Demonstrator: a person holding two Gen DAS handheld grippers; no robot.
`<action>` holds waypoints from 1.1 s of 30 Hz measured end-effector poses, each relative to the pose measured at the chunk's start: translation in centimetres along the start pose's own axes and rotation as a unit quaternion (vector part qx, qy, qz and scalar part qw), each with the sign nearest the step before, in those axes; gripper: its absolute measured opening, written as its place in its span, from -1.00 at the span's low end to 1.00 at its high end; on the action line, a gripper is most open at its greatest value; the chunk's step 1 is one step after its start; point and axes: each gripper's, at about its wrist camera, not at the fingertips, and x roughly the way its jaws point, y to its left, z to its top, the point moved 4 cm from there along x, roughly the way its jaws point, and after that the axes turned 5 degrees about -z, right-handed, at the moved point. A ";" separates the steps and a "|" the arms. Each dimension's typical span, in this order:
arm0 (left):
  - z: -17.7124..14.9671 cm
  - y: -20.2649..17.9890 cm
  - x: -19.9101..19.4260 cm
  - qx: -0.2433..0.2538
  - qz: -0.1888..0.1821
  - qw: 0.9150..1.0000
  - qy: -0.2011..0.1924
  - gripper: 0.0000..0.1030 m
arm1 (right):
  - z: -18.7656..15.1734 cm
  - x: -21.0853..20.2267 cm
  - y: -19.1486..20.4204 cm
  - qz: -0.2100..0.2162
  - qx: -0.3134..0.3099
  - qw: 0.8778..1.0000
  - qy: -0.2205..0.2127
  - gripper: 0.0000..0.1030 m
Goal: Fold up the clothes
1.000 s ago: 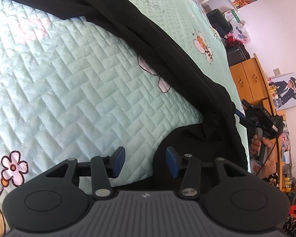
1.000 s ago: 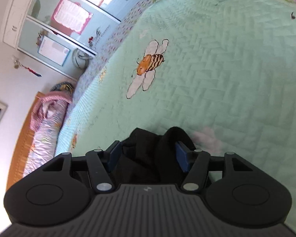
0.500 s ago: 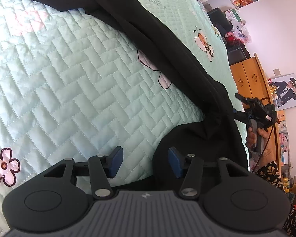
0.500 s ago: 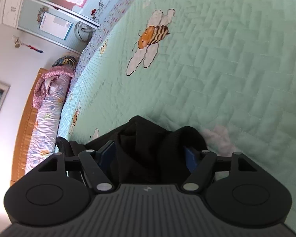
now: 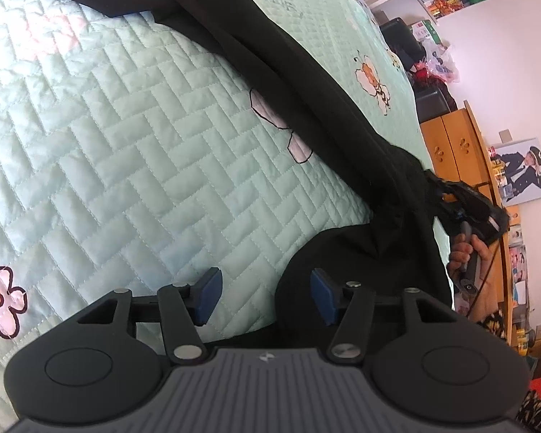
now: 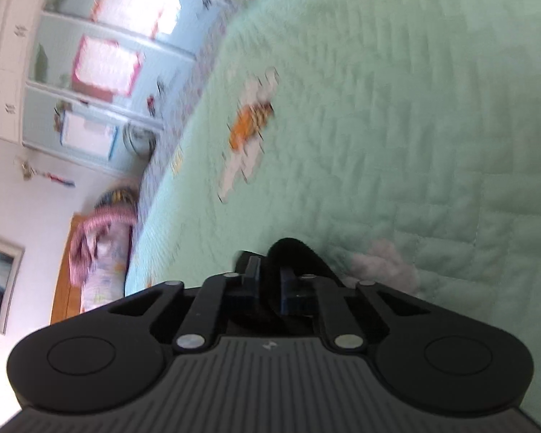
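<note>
Right gripper, spread half a second ago, is now pinching a fold of the black garment lying across the quilted bed. Left gripper is staying spread at the garment's near edge. Lift likely starting.

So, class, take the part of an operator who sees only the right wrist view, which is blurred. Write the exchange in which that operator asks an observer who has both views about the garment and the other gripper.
Operator: My jaws look closed on dark cloth. Where does the rest go?
Observer: The black garment stretches in a long band across the green quilt.
Operator: Is the left gripper holding it?
Observer: No. The left gripper is open, its right pad over a rounded edge of the cloth.
Operator: Can you see mine?
Observer: Yes, the right gripper clamps the garment's far end by the bed's edge.
</note>
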 end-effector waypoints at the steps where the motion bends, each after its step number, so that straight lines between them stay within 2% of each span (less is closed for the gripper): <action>1: 0.1 -0.1 0.0 0.002 0.002 1.000 -0.003 0.11 | 0.2 -0.7 0.7 0.002 -0.005 1.000 -0.024 -0.84; 3: 0.3 -0.5 -0.2 0.012 0.008 1.000 -0.014 0.11 | 1.2 -2.3 2.5 0.000 -0.023 0.996 -0.082 -0.91; 6: 0.8 -1.5 -0.4 0.033 0.004 0.999 -0.033 0.11 | 3.9 -4.4 5.2 -0.008 -0.054 0.985 -0.167 -0.92; 8: 1.0 -2.0 -0.4 0.040 -0.006 0.998 -0.044 0.11 | 6.0 -5.3 6.4 -0.030 -0.072 0.974 -0.213 -0.92; 11: 1.1 -2.5 0.4 0.046 -0.012 0.998 -0.047 0.12 | 8.9 -4.9 7.1 -0.089 -0.103 0.954 -0.268 -0.92; 13: 0.9 -2.6 1.3 0.048 -0.008 0.998 -0.042 0.12 | 10.2 -3.5 7.2 -0.139 -0.142 0.936 -0.291 -0.91; 15: 0.5 -2.7 2.2 0.050 -0.005 0.998 -0.032 0.12 | 11.1 -0.9 6.0 -0.185 -0.175 0.929 -0.270 -0.85; 16: 0.2 -2.7 2.5 0.052 -0.005 0.998 -0.026 0.12 | 11.4 0.3 4.8 -0.211 -0.165 0.932 -0.244 -0.74; 18: -0.2 -2.8 2.6 0.062 -0.004 0.998 -0.021 0.12 | 11.7 1.6 2.0 -0.239 -0.107 0.944 -0.198 -0.71; 20: -0.4 -2.9 2.5 0.073 -0.004 0.997 -0.018 0.12 | 11.1 0.8 -0.2 -0.205 -0.036 0.958 -0.196 -0.68; 22: -0.5 -2.6 2.2 0.072 -0.005 0.997 -0.020 0.12 | 9.9 -1.6 -1.6 -0.147 0.017 0.965 -0.216 -0.42; 24: -0.5 -2.3 1.8 0.066 -0.005 0.997 -0.026 0.12 | 8.3 -4.4 -2.2 -0.089 0.050 0.969 -0.226 -0.24; 25: -0.5 -2.1 1.5 0.062 -0.005 0.998 -0.030 0.12 | 7.2 -5.8 -2.2 -0.075 0.051 0.969 -0.230 -0.15; 28: -0.6 -1.9 0.8 0.053 -0.003 0.998 -0.042 0.13 | 3.1 -9.7 -1.9 -0.077 0.032 0.968 -0.237 -0.05; 31: -0.8 -2.0 0.3 0.045 -0.003 0.998 -0.047 0.13 | -1.0 -11.8 -2.4 -0.098 0.022 0.972 -0.214 -0.03; 33: -1.1 -2.3 0.3 0.037 -0.002 0.998 -0.044 0.13 | -3.4 -11.5 -3.8 -0.120 0.040 0.976 -0.174 -0.02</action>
